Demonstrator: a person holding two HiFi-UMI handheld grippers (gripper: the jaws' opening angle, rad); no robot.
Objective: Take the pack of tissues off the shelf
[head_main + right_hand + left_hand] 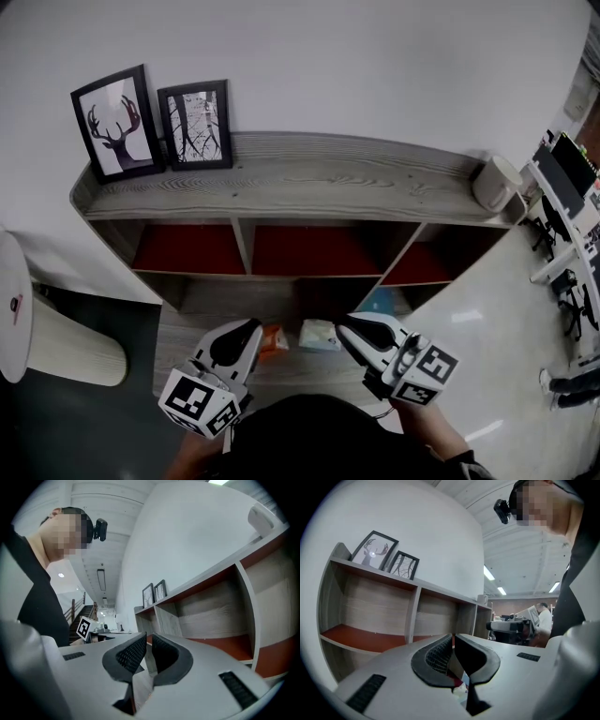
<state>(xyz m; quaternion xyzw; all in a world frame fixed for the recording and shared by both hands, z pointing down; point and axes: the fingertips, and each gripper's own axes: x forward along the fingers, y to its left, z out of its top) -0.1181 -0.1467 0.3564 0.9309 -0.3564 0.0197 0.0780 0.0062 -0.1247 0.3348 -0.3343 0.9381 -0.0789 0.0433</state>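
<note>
Two white hand-held grippers hang low, and the left gripper (251,330) and right gripper (345,330) each have jaws pressed together on nothing. The pale green soft pack of tissues (320,335) lies between their tips on the lowest wood-grain board of the grey wooden shelf unit (281,178), beside a small orange packet (274,339). Neither gripper holds it. If that board counts as shelf, a grasp calls for spreading one gripper's jaws around the pack.

No legible text anywhere. The marker cube (199,401) on the left gripper (251,330) and the one (427,373) on the right gripper (345,330) carry only black-and-white square codes, no characters. Logo (16,304) on the white round top (11,272), left edge of head view: too small to read. Same for the print on the pale pack (320,334) and orange pack (273,339), lower centre.
</note>
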